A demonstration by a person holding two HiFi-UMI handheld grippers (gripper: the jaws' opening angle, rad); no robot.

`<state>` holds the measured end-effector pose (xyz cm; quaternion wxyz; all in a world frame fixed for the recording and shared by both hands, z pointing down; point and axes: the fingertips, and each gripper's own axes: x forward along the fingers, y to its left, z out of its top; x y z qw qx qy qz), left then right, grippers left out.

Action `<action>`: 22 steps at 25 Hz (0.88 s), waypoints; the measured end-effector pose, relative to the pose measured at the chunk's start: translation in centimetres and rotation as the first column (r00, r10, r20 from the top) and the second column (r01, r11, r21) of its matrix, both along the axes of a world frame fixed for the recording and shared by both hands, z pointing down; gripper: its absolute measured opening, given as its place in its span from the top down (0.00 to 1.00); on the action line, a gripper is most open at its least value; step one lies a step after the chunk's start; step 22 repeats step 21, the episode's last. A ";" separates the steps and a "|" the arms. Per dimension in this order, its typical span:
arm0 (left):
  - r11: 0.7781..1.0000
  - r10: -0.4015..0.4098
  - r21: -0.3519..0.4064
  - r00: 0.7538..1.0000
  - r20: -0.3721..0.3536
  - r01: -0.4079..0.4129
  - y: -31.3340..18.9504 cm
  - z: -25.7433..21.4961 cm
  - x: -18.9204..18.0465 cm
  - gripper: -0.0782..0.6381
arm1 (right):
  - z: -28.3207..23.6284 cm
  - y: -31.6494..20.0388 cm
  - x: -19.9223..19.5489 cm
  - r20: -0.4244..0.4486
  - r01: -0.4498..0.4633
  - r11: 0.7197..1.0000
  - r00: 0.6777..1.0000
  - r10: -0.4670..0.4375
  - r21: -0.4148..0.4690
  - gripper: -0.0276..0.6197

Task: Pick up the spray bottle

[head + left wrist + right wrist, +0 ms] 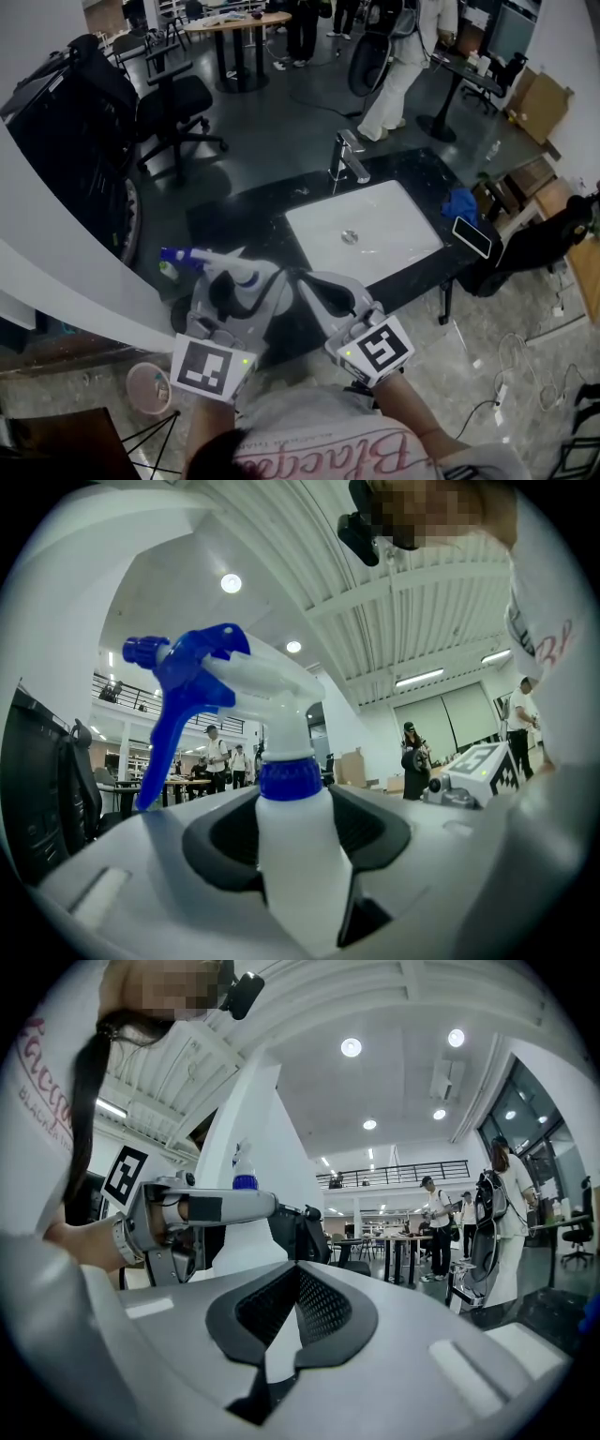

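the spray bottle (292, 864), white with a blue collar and a blue trigger head, stands between the jaws of my left gripper (296, 829). the black pads are clamped on its body from both sides, just under the collar. in the head view it is at the left end of the black counter (234, 211), its blue nozzle pointing left, away from the white sink basin (394, 220). whether its base touches the counter i cannot tell.

my right gripper (296, 1288) is just beside the left one, nearer the basin. its jaws are brought together at the tips with nothing between them.

a chrome faucet (349, 157) stands at the basin's far edge. a blue cloth (459, 202) and a flat dark device (472, 236) lie at the counter's right end. well beyond the counter there is a black office chair (173, 103), and people stand by a round table (239, 23).
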<state>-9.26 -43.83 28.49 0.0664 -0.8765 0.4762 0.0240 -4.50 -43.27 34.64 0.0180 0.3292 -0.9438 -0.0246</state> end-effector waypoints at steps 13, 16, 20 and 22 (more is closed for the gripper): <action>1.000 0.000 0.017 1.000 -0.017 0.000 -0.1 -0.6 0.3 0.60 | -0.4 0.0 0.1 0.004 -0.010 1.000 1.000 0.009 0.020 0.96; 1.000 0.000 0.017 1.000 -0.006 0.000 -0.2 -0.2 0.3 0.60 | -0.4 0.1 0.1 0.008 -0.011 1.000 1.000 0.011 0.023 0.96; 1.000 -0.002 0.026 1.000 0.008 0.002 -0.2 -0.1 0.3 0.60 | -0.5 0.3 0.3 0.010 -0.008 1.000 1.000 0.008 0.021 0.96; 1.000 -0.002 0.028 1.000 0.006 0.002 -0.2 -0.2 0.4 0.60 | -0.5 0.4 0.4 0.011 -0.007 1.000 1.000 0.007 0.022 0.96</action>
